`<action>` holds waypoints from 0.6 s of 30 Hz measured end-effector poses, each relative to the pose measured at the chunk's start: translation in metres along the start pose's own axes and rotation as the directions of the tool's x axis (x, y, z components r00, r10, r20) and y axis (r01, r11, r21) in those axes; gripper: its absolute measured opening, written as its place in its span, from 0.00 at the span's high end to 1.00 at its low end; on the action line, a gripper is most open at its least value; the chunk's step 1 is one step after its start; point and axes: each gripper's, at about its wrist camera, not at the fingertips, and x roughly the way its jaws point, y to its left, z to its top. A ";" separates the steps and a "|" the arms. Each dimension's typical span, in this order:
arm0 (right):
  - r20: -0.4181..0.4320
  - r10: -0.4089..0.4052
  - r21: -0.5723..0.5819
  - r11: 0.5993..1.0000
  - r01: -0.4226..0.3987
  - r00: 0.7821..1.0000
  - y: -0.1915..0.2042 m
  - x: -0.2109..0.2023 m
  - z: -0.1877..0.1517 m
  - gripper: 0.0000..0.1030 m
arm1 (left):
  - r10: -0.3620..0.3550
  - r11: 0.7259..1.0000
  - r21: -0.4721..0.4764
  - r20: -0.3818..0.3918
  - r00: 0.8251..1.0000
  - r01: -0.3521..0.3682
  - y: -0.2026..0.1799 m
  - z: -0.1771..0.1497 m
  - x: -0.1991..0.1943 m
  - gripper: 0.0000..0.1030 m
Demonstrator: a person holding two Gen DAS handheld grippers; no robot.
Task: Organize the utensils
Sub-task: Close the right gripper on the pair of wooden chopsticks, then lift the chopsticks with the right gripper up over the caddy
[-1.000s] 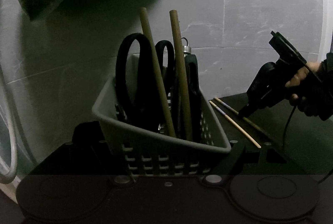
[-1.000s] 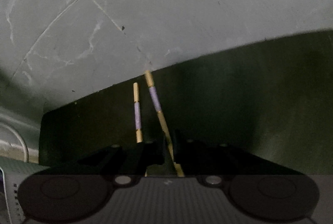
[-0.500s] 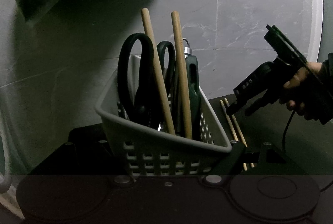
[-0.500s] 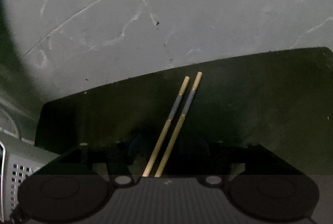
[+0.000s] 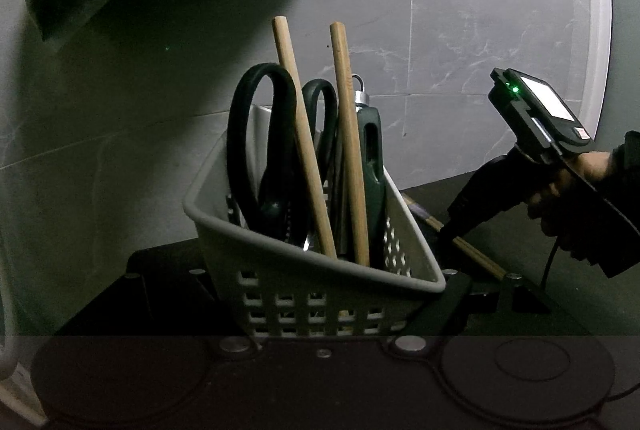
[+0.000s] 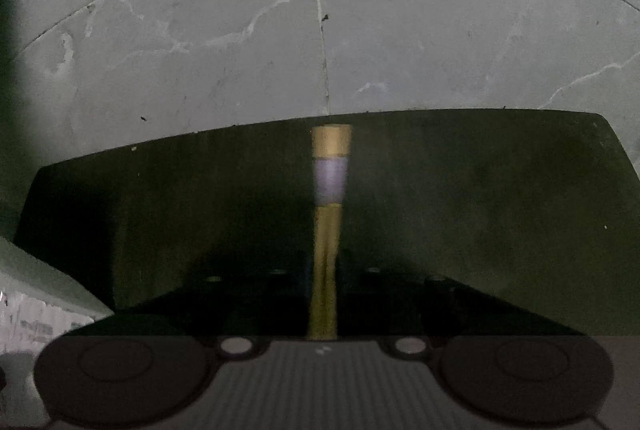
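— Fingers of the right gripper? 
— Just closing on the blurred yellow chopsticks with violet bands, above a dark mat.
— And the left gripper? 
— Clamped on the grey perforated plastic basket of black-handled scissors and wooden sticks, beside that mat.

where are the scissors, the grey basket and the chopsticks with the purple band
scissors [image 5: 262, 134], left wrist view, on the big black handle loop
grey basket [image 5: 320, 262], left wrist view, on its front rim
chopsticks [image 6: 330, 174], right wrist view, on the purple band
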 end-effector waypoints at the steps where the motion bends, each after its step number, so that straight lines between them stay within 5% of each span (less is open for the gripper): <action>1: -0.006 0.000 0.002 1.000 0.000 1.000 0.000 0.001 0.002 0.87 | 0.000 1.000 -0.001 0.001 1.000 0.000 0.000 0.000 0.000 0.22; 18: -0.036 0.009 -0.025 1.000 -0.010 0.999 0.004 -0.002 0.005 0.84 | 0.005 1.000 -0.003 -0.001 1.000 -0.005 0.000 -0.001 -0.001 0.22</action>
